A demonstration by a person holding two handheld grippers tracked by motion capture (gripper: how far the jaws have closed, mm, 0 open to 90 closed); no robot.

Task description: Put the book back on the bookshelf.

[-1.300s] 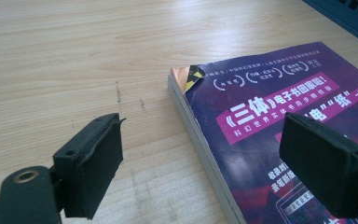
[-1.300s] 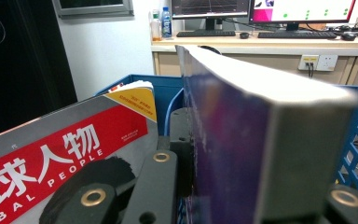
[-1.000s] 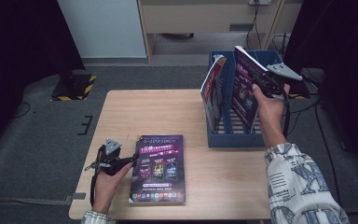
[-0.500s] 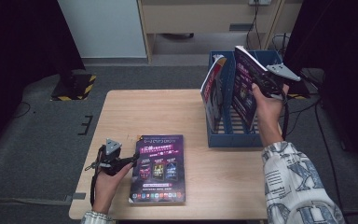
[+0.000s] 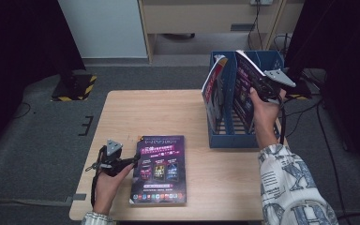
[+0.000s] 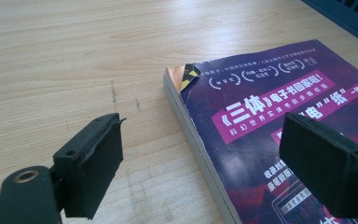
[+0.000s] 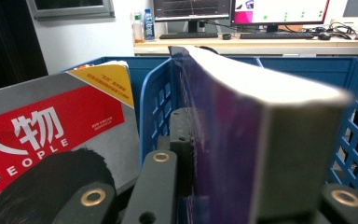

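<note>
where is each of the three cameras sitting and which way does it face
High view: above the person's side of the table, looking forward and down; both forearms, the left gripper and the right gripper show.
Left gripper view: rides the left gripper, looking along its open jaws at the purple book lying flat on the table.
Right gripper view: rides the right gripper, shut on a thick purple book at the blue rack, facing a desk with monitors.
Shared: the flat purple book shows in the high view and the left gripper view; the rack and red magazine in the high and right gripper views.

Between the right gripper's (image 7: 223,186) jaws, the purple book (image 7: 242,140) blurs at its near end, its lower part cut off; it hides the right-hand jaw.
</note>
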